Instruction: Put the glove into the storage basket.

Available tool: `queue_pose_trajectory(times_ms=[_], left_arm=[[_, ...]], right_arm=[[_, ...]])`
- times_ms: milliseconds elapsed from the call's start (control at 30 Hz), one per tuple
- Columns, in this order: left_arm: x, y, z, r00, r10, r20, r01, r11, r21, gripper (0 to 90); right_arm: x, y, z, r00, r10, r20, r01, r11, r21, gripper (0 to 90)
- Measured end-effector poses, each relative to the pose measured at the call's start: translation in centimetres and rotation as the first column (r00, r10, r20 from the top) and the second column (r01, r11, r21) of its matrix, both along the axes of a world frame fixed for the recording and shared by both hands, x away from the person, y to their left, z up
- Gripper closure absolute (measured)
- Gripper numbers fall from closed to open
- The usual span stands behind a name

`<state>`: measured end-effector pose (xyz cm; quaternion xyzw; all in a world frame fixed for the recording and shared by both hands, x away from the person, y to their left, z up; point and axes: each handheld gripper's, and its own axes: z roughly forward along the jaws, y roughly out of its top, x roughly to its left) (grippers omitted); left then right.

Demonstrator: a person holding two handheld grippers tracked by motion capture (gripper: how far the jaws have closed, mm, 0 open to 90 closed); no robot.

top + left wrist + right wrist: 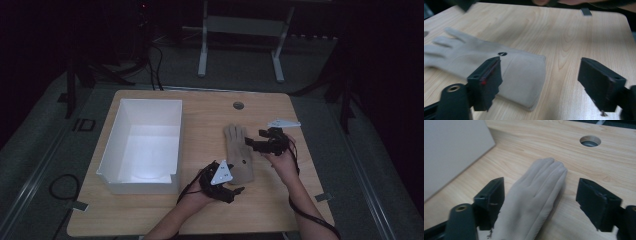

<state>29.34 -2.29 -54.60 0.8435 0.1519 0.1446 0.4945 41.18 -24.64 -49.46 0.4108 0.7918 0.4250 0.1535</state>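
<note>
Between open grippers, flat glove [239, 152]

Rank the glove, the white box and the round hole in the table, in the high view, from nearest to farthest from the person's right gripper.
1. Beige glove: right beside the right gripper, on its left.
2. Round hole: farther up the table, near the far edge.
3. White box: across the table, on the left side.

Just one beige glove [239, 154], lying flat on the wooden tabletop a bit right of center frame, fingers pointing toward the top, cuff toward the bottom.
</note>
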Motion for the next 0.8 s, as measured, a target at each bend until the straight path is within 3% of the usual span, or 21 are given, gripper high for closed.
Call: queue_pose_trajectory(times_ms=[167, 367, 533, 633, 700, 767, 800], left_arm=[[0.8, -1.0, -0.4, 0.9996, -0.025, -0.016, 0.025, 0.999, 0.037, 28.4], [1.4, -1.2, -0.7, 0.9985, -0.038, -0.039, 0.04, 0.9975, 0.058, 34.6], [1.7, -0.8, -1.0, 0.9979, -0.032, -0.056, 0.036, 0.9974, 0.063, 35.3], [1.8, -0.5, -1.2, 0.9977, -0.031, -0.06, 0.035, 0.9966, 0.074, 36.1], [1.8, -0.4, -1.3, 0.9971, -0.034, -0.068, 0.039, 0.9965, 0.074, 36.1], [1.8, -0.3, -1.4, 0.9971, -0.039, -0.065, 0.045, 0.9949, 0.09, 36.1], [1.8, -0.4, -1.4, 0.9971, -0.045, -0.061, 0.051, 0.9938, 0.099, 36.1]], right_arm=[[1.9, 0.7, -1.1, 0.999, -0.028, -0.036, 0.028, 1.0, -0.003, 32.7], [4.1, 1.4, -2.7, 0.9932, -0.047, -0.106, 0.047, 0.999, -0.005, 32.9], [5.5, 2.2, -4.4, 0.9817, -0.064, -0.179, 0.056, 0.997, -0.051, 28.7], [6.0, 2.4, -5.4, 0.971, -0.047, -0.235, 0.038, 0.998, -0.04, 28.7], [6.2, 2.5, -5.9, 0.962, -0.021, -0.272, 0.017, 1.0, -0.02, 33.9], [5.9, 2.8, -6.0, 0.9682, 0.005, -0.25, -0.012, 1.0, -0.027, 45.1], [5.9, 2.9, -6.0, 0.9646, 0.019, -0.263, -0.024, 1.0, -0.016, 50.3]])
